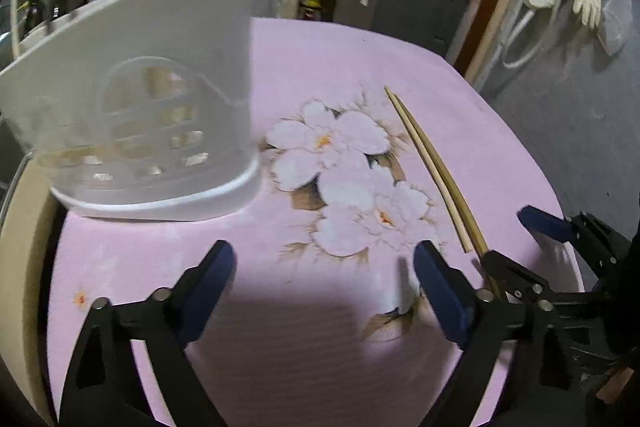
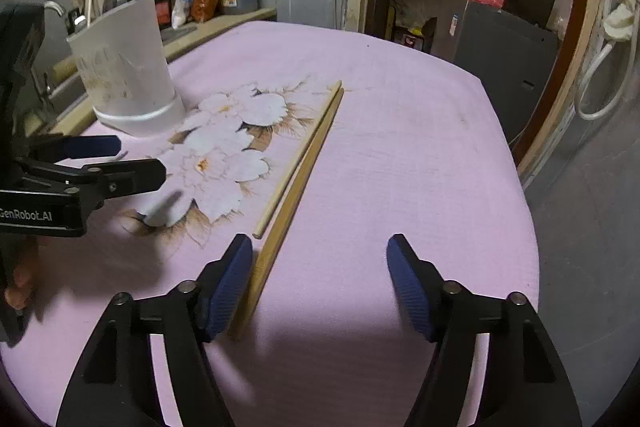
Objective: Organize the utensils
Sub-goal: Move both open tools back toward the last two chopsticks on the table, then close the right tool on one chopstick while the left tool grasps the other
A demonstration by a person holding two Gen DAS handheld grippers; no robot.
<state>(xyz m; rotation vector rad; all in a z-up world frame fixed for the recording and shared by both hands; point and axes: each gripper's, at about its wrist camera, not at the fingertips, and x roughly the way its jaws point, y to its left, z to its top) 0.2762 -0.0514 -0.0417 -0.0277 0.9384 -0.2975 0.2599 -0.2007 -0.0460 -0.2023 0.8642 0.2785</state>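
Two wooden chopsticks (image 2: 298, 163) lie side by side on the pink flowered tablecloth (image 2: 400, 155); they also show in the left wrist view (image 1: 432, 167). A white perforated utensil holder (image 1: 160, 99) stands at the table's far left, also seen in the right wrist view (image 2: 128, 75). My right gripper (image 2: 320, 279) is open, low over the cloth, its left finger beside the near ends of the chopsticks. My left gripper (image 1: 324, 275) is open and empty, in front of the holder; it shows in the right wrist view (image 2: 116, 163) at the left.
A counter (image 2: 224, 23) with bottles and packets runs behind the holder. A dark cabinet (image 2: 504, 55) and shelves stand beyond the table's far edge. The table's right edge drops to a grey floor (image 2: 580, 227).
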